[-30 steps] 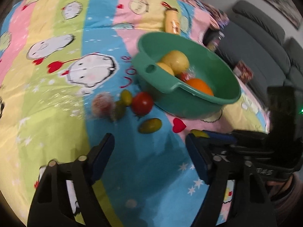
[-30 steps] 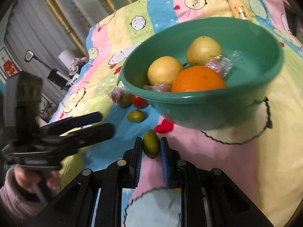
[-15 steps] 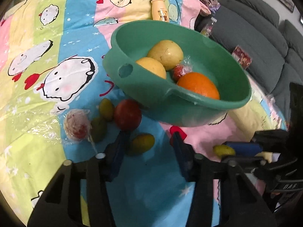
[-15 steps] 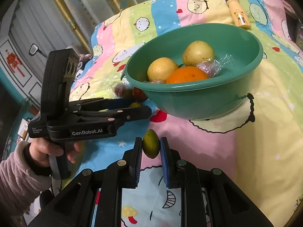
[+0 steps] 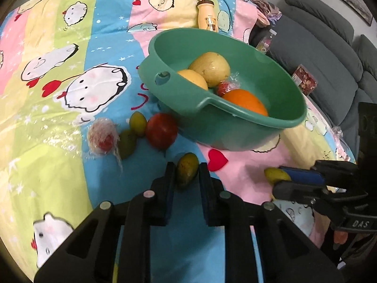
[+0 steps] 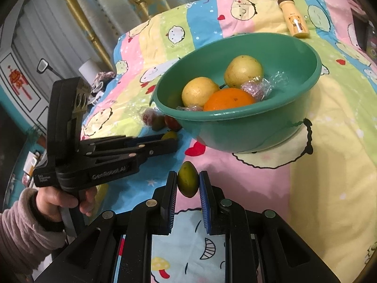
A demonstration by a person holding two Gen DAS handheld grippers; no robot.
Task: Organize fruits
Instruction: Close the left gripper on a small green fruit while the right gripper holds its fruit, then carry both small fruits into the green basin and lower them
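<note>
Four fruits fill the green basin (image 5: pixel 235 127); each gripper, left (image 5: pixel 187 176) and right (image 6: pixel 188 184), pinches a small green fruit, three loose beside it.

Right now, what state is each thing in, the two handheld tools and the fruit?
left tool: shut on a small green fruit lying on the cloth.
right tool: shut on another small green fruit.
green basin: upright, holding two yellow pears and an orange.
red tomato: loose on the cloth beside the basin.
wrapped fruit: in plastic film, outside the basin.
</note>
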